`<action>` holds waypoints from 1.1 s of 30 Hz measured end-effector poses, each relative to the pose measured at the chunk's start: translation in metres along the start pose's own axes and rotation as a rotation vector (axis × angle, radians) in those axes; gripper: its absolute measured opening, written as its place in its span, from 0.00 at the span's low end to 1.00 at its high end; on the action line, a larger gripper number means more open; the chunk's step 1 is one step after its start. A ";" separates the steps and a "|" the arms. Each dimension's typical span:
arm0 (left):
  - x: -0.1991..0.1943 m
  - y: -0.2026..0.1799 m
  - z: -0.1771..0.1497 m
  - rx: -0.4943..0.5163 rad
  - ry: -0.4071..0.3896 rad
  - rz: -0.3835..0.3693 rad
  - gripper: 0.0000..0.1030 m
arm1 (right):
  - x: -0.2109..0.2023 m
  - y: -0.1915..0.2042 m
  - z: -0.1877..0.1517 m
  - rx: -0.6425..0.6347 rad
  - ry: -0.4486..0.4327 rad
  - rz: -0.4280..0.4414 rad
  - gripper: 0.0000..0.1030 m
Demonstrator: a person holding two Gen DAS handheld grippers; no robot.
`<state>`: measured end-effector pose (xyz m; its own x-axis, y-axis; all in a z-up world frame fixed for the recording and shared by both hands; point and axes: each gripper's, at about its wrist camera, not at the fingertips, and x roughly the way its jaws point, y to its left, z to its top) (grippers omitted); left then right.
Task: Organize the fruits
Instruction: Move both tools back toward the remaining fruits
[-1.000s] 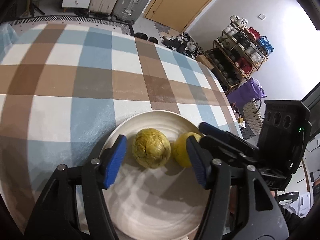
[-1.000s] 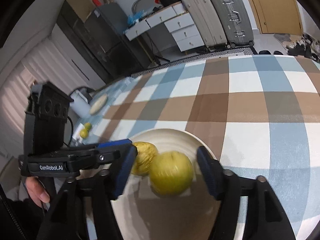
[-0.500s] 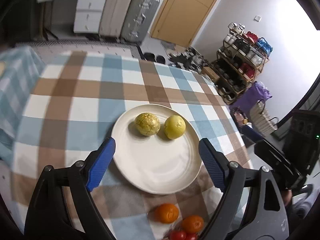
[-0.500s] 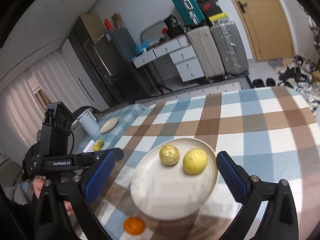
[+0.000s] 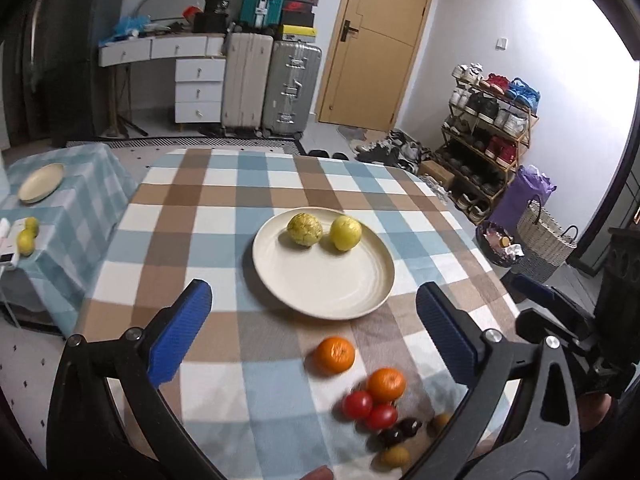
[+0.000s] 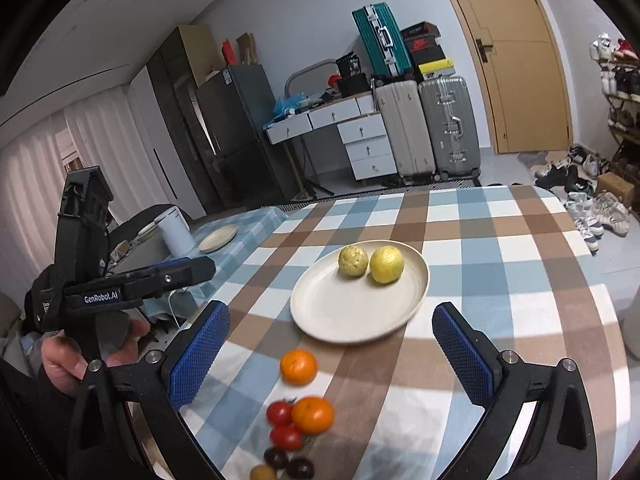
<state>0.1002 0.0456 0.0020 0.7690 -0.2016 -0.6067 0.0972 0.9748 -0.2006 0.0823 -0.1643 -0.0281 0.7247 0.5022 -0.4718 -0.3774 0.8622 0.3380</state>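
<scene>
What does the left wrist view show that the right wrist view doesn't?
Only the left wrist view shows the two yellow fruits on the side table and the woven basket on the floor. Only the right wrist view shows the fridge and the white jug. Both show the plate with two yellow-green fruits, the loose oranges and the tomatoes on the checked cloth.

Cream plate [image 5: 372,292], yellow-green fruits [image 5: 305,229], blue-brown checked tablecloth [image 5: 208,200].

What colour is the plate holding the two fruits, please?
Cream plate; clearest in the left wrist view.
</scene>
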 end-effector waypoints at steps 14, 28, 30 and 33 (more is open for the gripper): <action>-0.035 -0.016 -0.071 -0.004 0.037 0.029 0.99 | -0.047 0.036 -0.048 -0.018 -0.007 -0.041 1.00; -0.007 -0.028 -0.125 -0.040 0.132 -0.022 0.99 | -0.041 0.019 -0.102 0.030 0.121 -0.098 1.00; 0.000 -0.029 -0.132 -0.044 0.150 -0.026 0.99 | -0.034 0.015 -0.111 0.045 0.157 -0.109 1.00; 0.008 -0.027 -0.138 -0.040 0.168 -0.022 0.99 | -0.025 0.009 -0.122 0.071 0.201 -0.112 1.00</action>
<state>0.0170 0.0040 -0.1033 0.6498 -0.2395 -0.7214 0.0853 0.9661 -0.2438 -0.0099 -0.1607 -0.1128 0.6274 0.4132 -0.6600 -0.2549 0.9099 0.3274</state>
